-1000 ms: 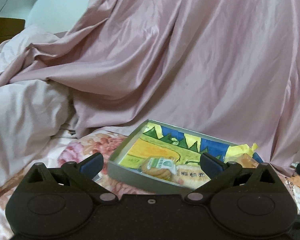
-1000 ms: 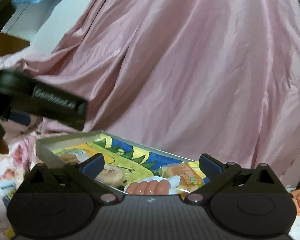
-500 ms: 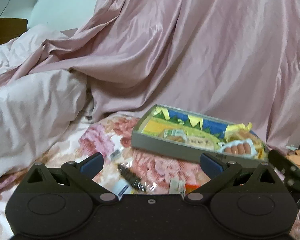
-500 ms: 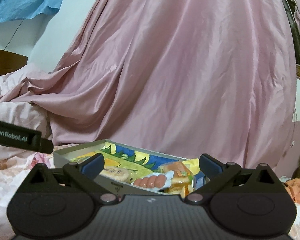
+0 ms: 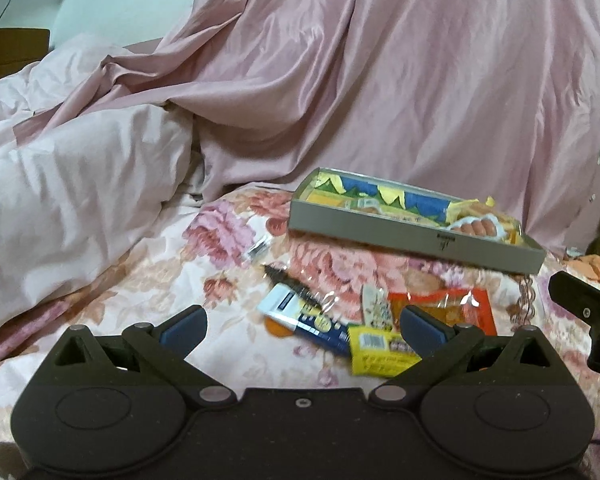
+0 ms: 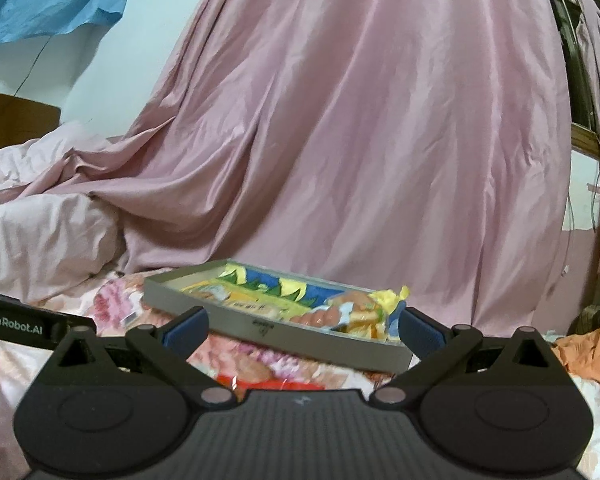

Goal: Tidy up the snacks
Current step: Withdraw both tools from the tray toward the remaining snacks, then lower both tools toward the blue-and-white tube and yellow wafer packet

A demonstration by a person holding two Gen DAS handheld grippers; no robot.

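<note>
Pink drapery [image 5: 380,80] backs a floral bed [image 5: 228,280] bearing a snack tray [image 5: 380,232]; both grippers' fingers [image 5: 184,326] gape wide, empty.

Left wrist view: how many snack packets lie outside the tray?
6: silver packet near tray; dark stick, white-blue packet, beige packet, red packet, yellow packet ahead of left gripper; more may be hidden.

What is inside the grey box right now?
The grey box holds a sausage pack and yellow-wrapped snacks at its right end; the near wall hides most of its colourful floor.
</note>
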